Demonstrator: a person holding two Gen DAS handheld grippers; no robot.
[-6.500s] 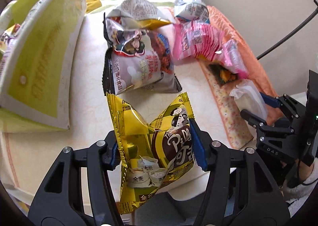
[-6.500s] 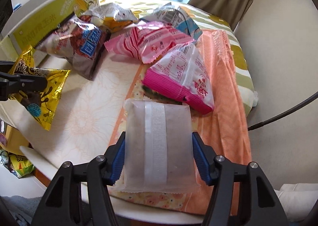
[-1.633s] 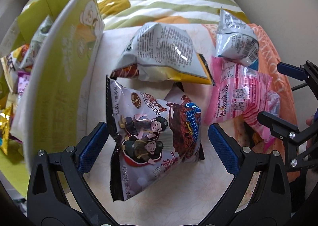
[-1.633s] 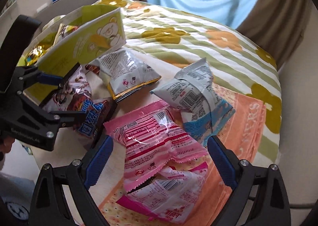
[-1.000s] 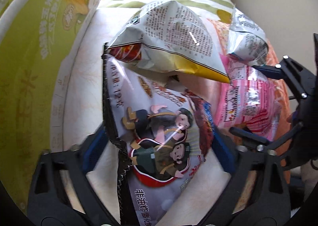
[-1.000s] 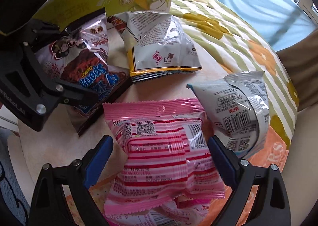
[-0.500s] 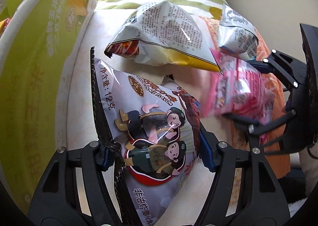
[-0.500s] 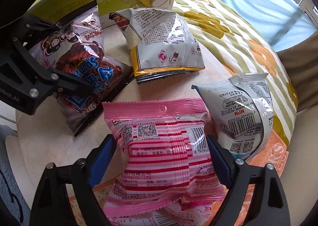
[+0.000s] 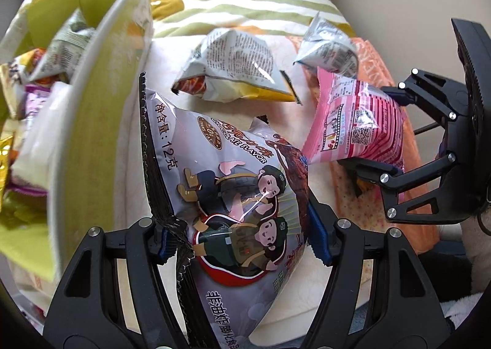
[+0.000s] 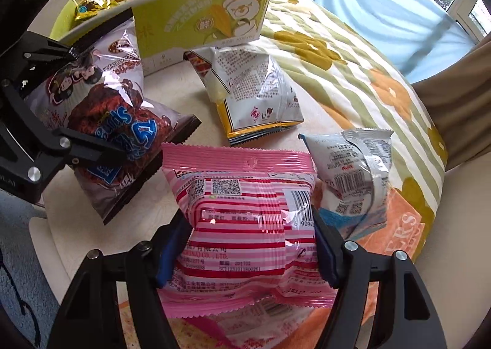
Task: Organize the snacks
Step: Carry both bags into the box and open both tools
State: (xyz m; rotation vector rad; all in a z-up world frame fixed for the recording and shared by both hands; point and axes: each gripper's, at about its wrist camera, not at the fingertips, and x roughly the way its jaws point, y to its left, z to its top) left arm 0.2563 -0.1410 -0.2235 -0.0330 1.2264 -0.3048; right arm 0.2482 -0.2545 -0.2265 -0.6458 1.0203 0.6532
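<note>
My left gripper (image 9: 242, 241) is shut on a grey snack bag with cartoon figures (image 9: 233, 183) and holds it off the round table (image 9: 132, 171). The bag also shows in the right wrist view (image 10: 107, 109). My right gripper (image 10: 251, 251) is shut on a pink striped snack bag (image 10: 248, 226), lifted a little; it also shows in the left wrist view (image 9: 356, 125). A green cardboard box (image 10: 202, 11) with several snacks in it stands at the left.
A white and yellow snack bag (image 10: 254, 94) and a grey and blue bag (image 10: 353, 174) lie on the table. Another pink bag (image 10: 264, 324) lies under the held one on an orange cloth (image 10: 402, 226). A striped bedspread (image 10: 353, 57) is behind.
Both grippers have closed on their bags and lifted them. The left gripper with the cartoon bag has moved up and back, so the box interior shows.
</note>
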